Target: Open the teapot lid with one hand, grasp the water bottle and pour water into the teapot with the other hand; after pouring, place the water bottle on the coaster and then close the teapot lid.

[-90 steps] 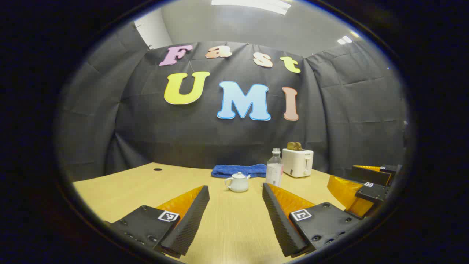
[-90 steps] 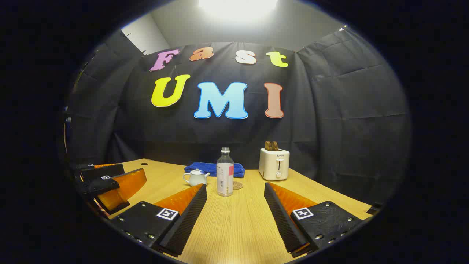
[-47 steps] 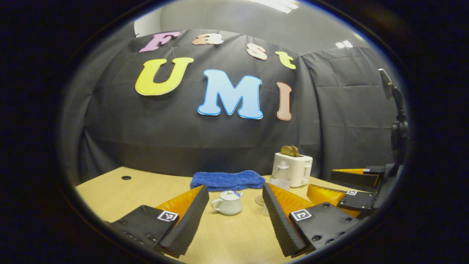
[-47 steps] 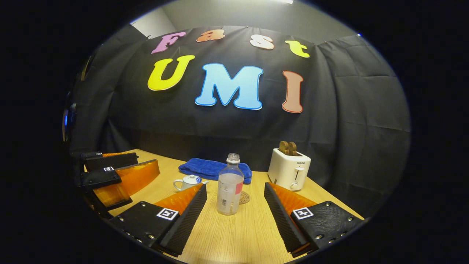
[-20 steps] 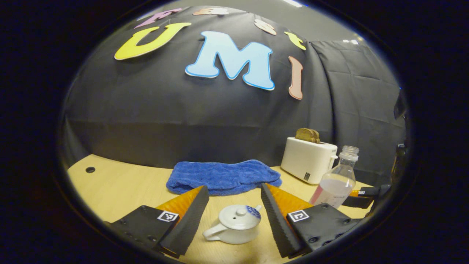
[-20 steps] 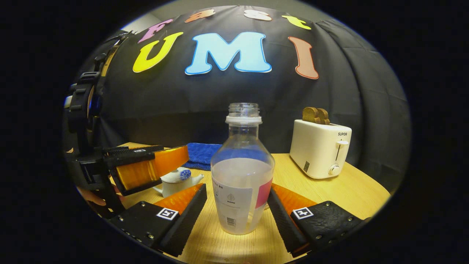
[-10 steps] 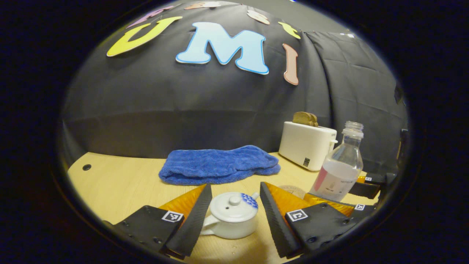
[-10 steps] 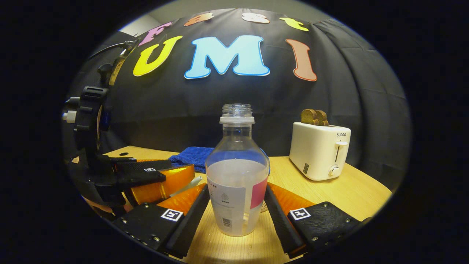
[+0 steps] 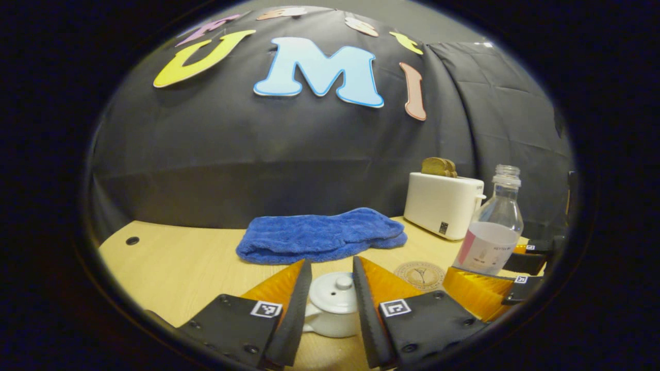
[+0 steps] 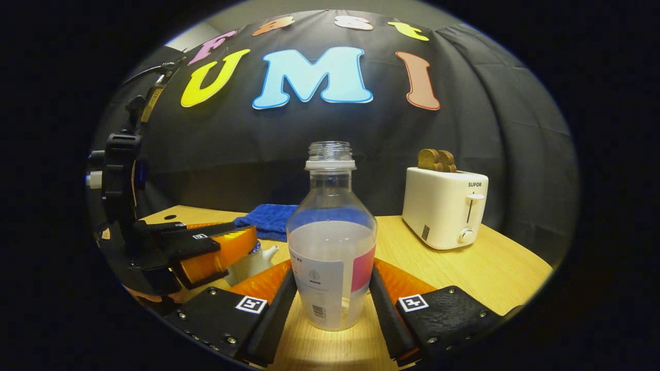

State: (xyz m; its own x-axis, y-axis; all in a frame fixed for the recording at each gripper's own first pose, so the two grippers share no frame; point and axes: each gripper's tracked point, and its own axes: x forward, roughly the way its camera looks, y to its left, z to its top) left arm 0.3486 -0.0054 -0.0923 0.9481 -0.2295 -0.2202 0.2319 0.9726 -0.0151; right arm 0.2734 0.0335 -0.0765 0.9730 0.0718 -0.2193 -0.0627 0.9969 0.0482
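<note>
Since half a second ago our left gripper [image 9: 332, 299] has narrowed around the teapot lid [image 9: 335, 292]. Our right gripper [image 10: 330, 304] now clasps the water bottle [image 10: 331, 257] standing on the worktop [image 10: 464, 268], so lifting can begin.

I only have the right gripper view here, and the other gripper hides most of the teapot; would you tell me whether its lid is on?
Observer: Yes. In the left gripper view the lid sits on the teapot, between the fingers of the left gripper.
Operator: Thank you. Are they pressing it?
Observer: They stand close at both its sides; whether they touch it I cannot tell.
Operator: And where is the coaster?
Observer: The coaster lies bare on the table, between the teapot and the water bottle.
</note>
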